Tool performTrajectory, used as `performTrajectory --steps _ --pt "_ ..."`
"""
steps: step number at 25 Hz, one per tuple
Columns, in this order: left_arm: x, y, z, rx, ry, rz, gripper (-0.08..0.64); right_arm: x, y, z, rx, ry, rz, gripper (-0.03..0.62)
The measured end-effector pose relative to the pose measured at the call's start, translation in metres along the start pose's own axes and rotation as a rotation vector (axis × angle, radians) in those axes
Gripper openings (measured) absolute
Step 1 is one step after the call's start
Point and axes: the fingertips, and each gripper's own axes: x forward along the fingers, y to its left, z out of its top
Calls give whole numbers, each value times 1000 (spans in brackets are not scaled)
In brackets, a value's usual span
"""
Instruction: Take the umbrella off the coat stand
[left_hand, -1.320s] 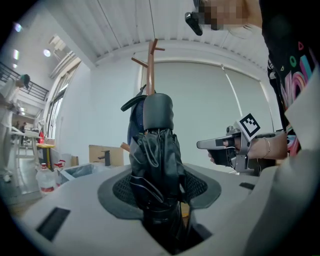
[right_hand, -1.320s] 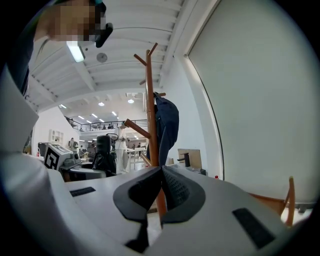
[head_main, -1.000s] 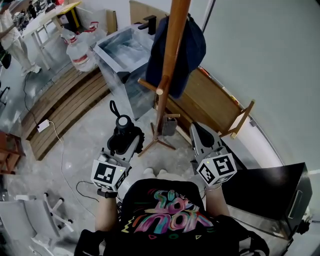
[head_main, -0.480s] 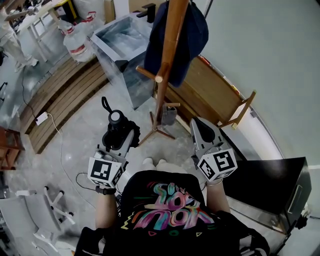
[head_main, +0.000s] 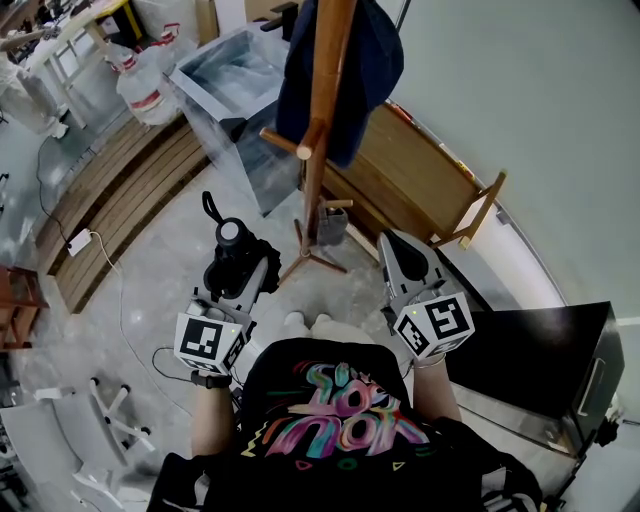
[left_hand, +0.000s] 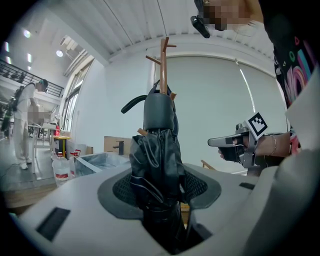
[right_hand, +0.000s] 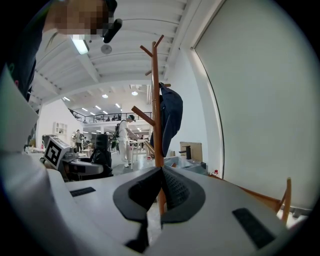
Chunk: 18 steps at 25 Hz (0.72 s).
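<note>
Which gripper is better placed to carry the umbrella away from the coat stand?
Left. The left gripper is clamped on the folded umbrella, which hangs clear of the coat stand. The right gripper is shut and empty off to the side.

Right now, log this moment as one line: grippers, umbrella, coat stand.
left gripper: shut on umbrella | right gripper: shut, empty | umbrella: upright, clear of coat stand | jacket: hanging on coat stand

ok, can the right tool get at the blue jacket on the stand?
Probably yes: the right tool is empty, jaws together, and nothing stands between it and the jacket; it hangs higher up the coat stand, so a lift is needed.
</note>
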Motion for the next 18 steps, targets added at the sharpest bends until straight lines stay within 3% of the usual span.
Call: performTrajectory --steps 18 --pt "4 -6 0 9 3 -16 225 -2 -3 -3 4 1 0 14"
